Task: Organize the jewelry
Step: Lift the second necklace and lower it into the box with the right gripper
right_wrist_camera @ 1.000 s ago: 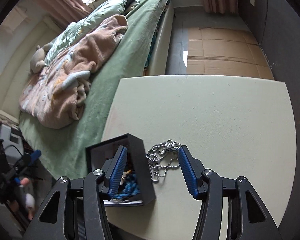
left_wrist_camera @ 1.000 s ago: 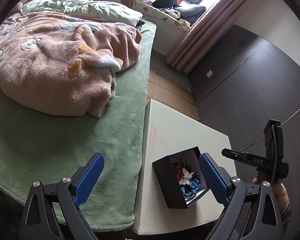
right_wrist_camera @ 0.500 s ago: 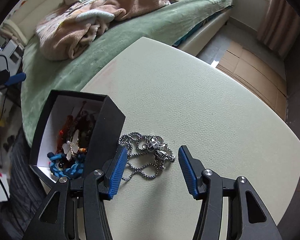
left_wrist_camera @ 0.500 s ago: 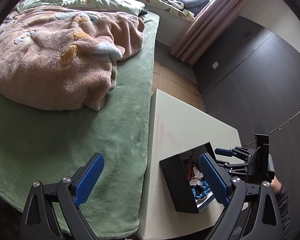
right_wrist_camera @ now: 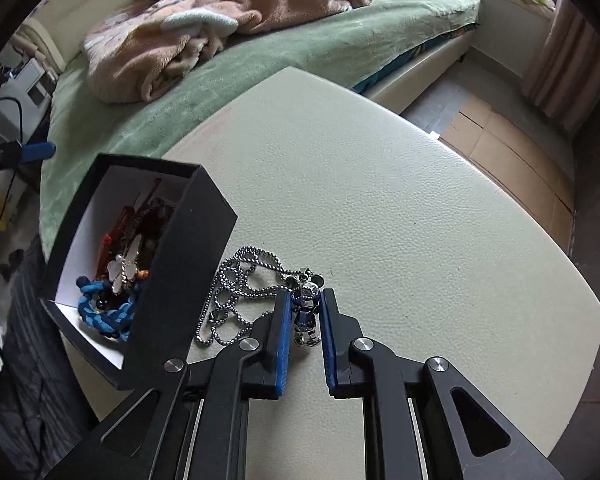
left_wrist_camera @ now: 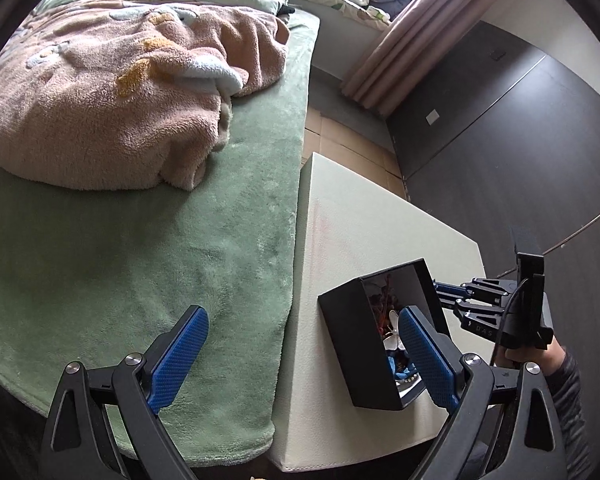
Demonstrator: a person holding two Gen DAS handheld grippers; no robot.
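The right tongs (right_wrist_camera: 305,312) have just closed on the bear pendant (right_wrist_camera: 307,304) of the silver chain necklace (right_wrist_camera: 236,284), which lies on the tabletop (right_wrist_camera: 380,200) just right of the black jewelry box (right_wrist_camera: 180,280). The left tongs (left_wrist_camera: 300,348) stand wide apart, empty, near the box.

one black box (right_wrist_camera: 188,276), one silver chain necklace (right_wrist_camera: 244,280), two claws, one bed (right_wrist_camera: 260,40).

"DAS" on right hand-held gripper (left_wrist_camera: 440,294); nothing else legible.
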